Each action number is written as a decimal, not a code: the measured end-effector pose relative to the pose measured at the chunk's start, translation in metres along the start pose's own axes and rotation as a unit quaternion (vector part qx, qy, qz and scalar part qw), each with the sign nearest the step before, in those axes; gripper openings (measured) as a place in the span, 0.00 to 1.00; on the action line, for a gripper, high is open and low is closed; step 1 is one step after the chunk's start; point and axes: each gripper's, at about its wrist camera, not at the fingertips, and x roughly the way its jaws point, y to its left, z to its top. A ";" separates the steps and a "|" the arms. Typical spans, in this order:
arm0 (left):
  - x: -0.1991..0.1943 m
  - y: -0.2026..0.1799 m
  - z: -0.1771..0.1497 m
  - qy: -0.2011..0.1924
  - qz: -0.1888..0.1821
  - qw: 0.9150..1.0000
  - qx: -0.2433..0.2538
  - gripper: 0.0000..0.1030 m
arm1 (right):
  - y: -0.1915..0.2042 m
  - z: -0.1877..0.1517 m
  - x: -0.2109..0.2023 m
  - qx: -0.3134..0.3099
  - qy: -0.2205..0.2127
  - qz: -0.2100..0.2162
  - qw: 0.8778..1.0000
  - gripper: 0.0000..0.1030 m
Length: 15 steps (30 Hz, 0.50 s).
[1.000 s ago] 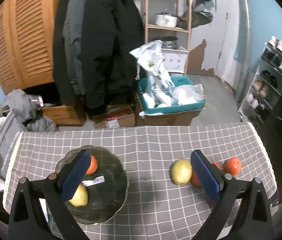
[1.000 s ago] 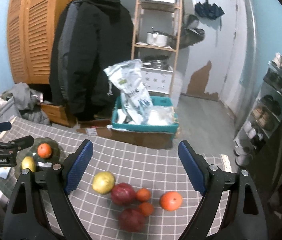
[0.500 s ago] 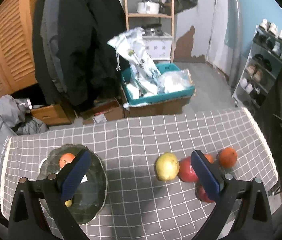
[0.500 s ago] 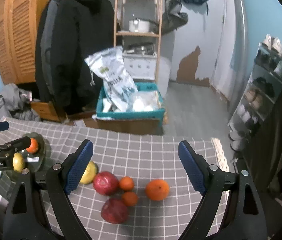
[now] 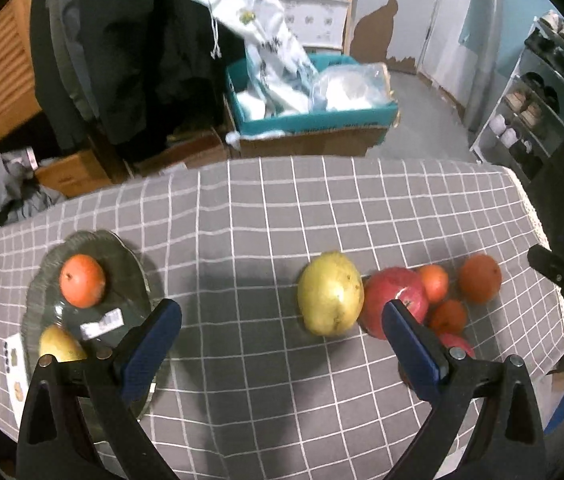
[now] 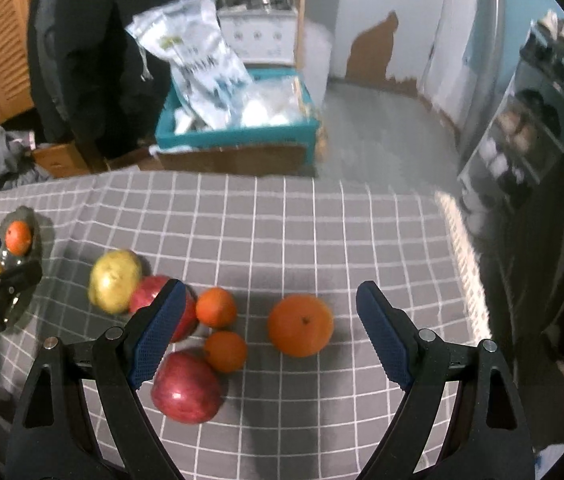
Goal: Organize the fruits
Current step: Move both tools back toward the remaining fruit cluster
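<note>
Fruits (image 6: 299, 330) lie loose on the cloth (2 on the plate (image 5: 138, 268)); both jaws spread, empty.

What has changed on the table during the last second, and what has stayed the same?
Both cameras now look closer and lower at the loose fruit. The left gripper has swung from the plate toward the yellow pear; the right gripper has come down near the big orange. Nothing was grasped or released. Both grippers remain open, and the fruits lie where they were.
</note>
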 end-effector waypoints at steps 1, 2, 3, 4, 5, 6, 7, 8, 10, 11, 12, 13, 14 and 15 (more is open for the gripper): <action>0.006 0.000 -0.001 0.007 -0.001 1.000 -0.002 0.98 | -0.001 -0.002 0.007 0.000 0.008 -0.002 1.000 0.84; 0.011 0.000 -0.002 0.012 -0.003 1.000 -0.004 0.98 | -0.002 -0.003 0.013 0.001 0.018 -0.004 1.000 0.84; 0.016 0.000 -0.003 0.017 -0.004 1.000 -0.005 0.98 | -0.002 -0.004 0.019 0.002 0.026 -0.004 1.000 0.84; 0.020 0.000 -0.003 0.022 -0.004 1.000 -0.006 0.98 | -0.002 -0.006 0.026 0.003 0.036 -0.003 0.999 0.84; 0.025 0.000 -0.004 0.029 -0.004 1.000 -0.007 0.98 | -0.003 -0.008 0.033 0.004 0.044 -0.003 0.999 0.84; 0.029 0.000 -0.005 0.033 -0.004 0.999 -0.008 0.98 | -0.005 -0.009 0.038 0.005 0.052 -0.003 0.999 0.84; 0.032 0.000 -0.006 0.036 -0.004 0.999 -0.009 0.98 | -0.006 -0.011 0.045 0.005 0.061 -0.004 0.998 0.84; 0.036 0.001 -0.006 0.038 -0.004 0.999 -0.011 0.98 | -0.006 -0.013 0.051 0.004 0.069 -0.007 0.998 0.84; 0.042 0.002 -0.007 0.045 -0.007 0.999 -0.015 0.98 | -0.009 -0.016 0.064 0.007 0.084 -0.011 0.996 0.84; 0.045 0.003 -0.007 0.049 -0.008 0.999 -0.017 0.98 | -0.010 -0.017 0.069 0.010 0.091 -0.012 0.996 0.84; 0.048 0.004 -0.008 0.053 -0.009 0.998 -0.019 0.98 | -0.012 -0.019 0.075 0.013 0.098 -0.013 0.995 0.84; 0.050 0.004 -0.008 0.054 -0.010 0.998 -0.020 0.98 | -0.014 -0.021 0.080 0.018 0.105 -0.013 0.994 0.84; 0.051 0.004 -0.008 0.056 -0.010 0.998 -0.021 0.98 | -0.015 -0.023 0.085 0.020 0.111 -0.011 0.994 0.84; 0.053 0.004 -0.008 0.057 -0.011 0.998 -0.022 0.98 | -0.017 -0.024 0.089 0.023 0.117 -0.011 0.993 0.84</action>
